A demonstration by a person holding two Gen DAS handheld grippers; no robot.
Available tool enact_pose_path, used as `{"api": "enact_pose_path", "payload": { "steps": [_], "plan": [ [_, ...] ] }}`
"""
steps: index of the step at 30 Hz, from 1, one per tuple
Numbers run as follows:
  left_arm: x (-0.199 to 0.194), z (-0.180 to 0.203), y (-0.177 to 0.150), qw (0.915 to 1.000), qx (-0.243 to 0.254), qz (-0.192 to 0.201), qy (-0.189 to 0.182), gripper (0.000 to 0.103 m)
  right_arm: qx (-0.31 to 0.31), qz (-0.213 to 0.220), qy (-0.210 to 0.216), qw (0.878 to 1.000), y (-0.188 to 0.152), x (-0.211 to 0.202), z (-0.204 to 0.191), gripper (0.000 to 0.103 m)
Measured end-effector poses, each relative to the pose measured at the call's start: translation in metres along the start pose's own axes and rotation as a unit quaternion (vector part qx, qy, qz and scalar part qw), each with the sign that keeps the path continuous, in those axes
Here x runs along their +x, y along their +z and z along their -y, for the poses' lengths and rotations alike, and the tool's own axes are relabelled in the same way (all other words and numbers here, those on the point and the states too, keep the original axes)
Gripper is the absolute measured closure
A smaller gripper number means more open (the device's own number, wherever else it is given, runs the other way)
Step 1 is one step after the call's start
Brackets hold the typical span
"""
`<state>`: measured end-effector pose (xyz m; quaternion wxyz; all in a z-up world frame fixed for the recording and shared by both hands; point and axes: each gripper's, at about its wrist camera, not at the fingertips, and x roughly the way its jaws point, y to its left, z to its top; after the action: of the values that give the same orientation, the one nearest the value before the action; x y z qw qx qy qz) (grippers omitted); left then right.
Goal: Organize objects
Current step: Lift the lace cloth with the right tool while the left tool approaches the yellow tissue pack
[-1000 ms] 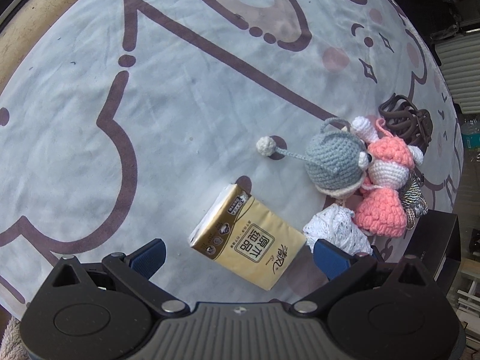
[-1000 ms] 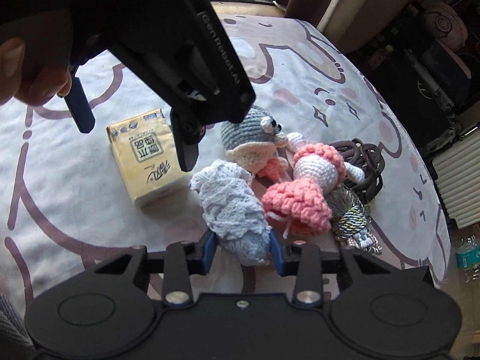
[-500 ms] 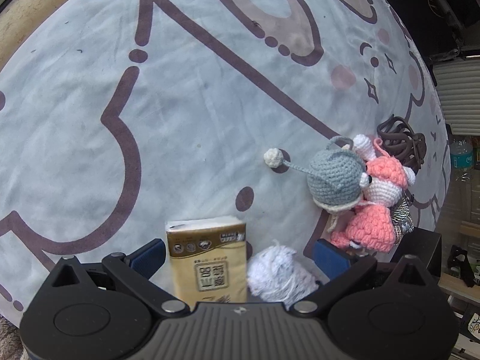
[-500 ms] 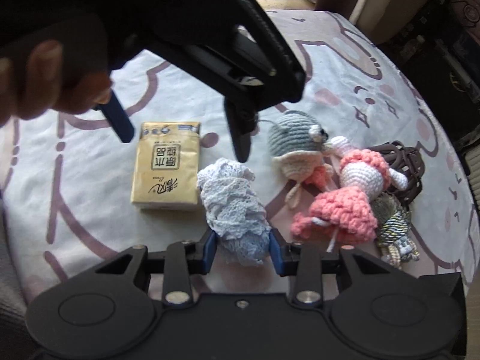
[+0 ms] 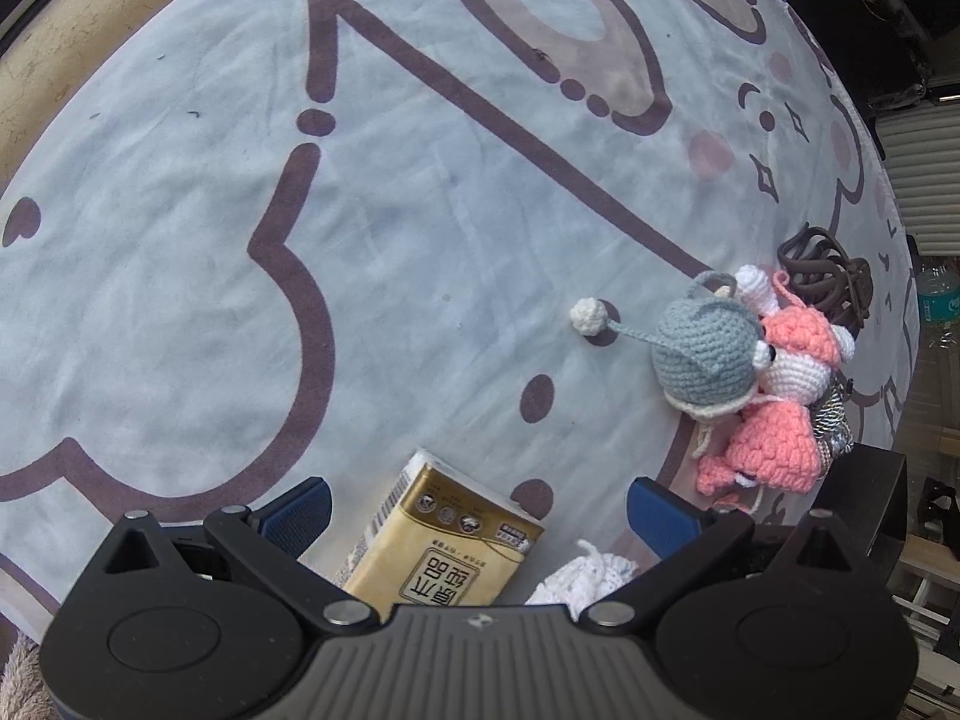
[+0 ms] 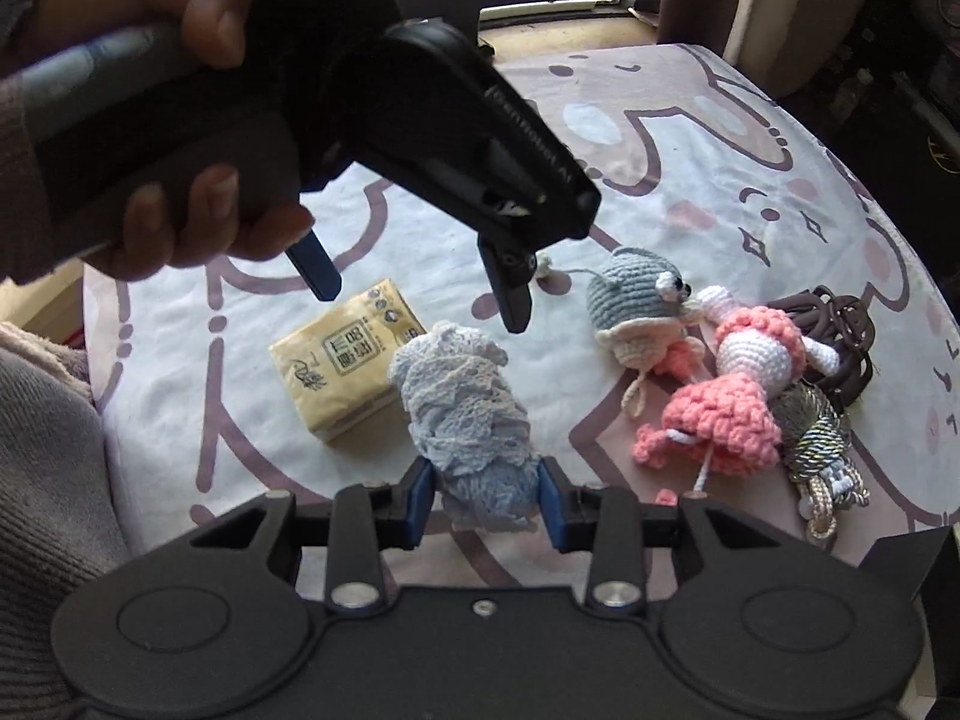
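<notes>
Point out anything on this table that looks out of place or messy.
Nothing is spilled or damaged. The grey crochet toy, pink crochet doll, brown hair claw and silvery tassel lie jumbled against each other. The tissue pack lies askew beside them.

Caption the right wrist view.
Right hand-held gripper shut on lace bundle beside tissue pack; left hand-held gripper open above.

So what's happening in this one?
A person is tidying small items on a cartoon-print cloth. The right gripper is shut on a pale lace bundle. The left gripper hangs open above a gold tissue pack. Two crochet toys lie untouched nearby.
</notes>
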<state>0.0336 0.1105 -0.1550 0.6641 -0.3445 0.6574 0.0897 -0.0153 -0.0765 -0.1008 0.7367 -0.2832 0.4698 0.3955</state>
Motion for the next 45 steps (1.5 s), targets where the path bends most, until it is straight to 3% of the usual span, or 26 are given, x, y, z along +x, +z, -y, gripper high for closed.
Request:
{"api": "enact_pose_path", "payload": {
  "steps": [4,8,14,30,36,41,45],
  "plan": [
    [0.004,-0.002,-0.002,1.0,0.004,0.002,0.007,0.0,-0.034,-0.007,0.027,0.999,0.004,0.002,-0.019,0.065],
    [0.012,0.006,-0.006,0.9987,0.048,-0.014,0.012,0.0,-0.066,-0.03,0.024,0.997,0.005,0.012,-0.03,0.065],
    [0.006,0.021,-0.013,0.9956,0.079,-0.019,-0.047,0.0,-0.047,-0.052,0.014,0.997,-0.005,0.016,-0.017,0.065],
    [-0.004,0.052,-0.033,0.9787,0.156,-0.047,-0.125,0.0,-0.019,-0.085,0.013,0.996,-0.033,0.017,0.004,0.065],
    [0.006,0.061,-0.042,0.9777,0.18,-0.067,-0.085,0.003,-0.014,-0.084,0.017,0.996,-0.04,0.01,0.007,0.065],
    [0.017,0.064,-0.046,0.9756,0.208,-0.071,-0.009,0.022,-0.009,-0.087,0.017,0.996,-0.047,0.008,0.009,0.065],
    [0.018,0.07,-0.05,0.9689,0.239,-0.059,0.022,0.033,-0.003,-0.089,0.016,0.996,-0.048,0.006,0.011,0.065]
  ]
}}
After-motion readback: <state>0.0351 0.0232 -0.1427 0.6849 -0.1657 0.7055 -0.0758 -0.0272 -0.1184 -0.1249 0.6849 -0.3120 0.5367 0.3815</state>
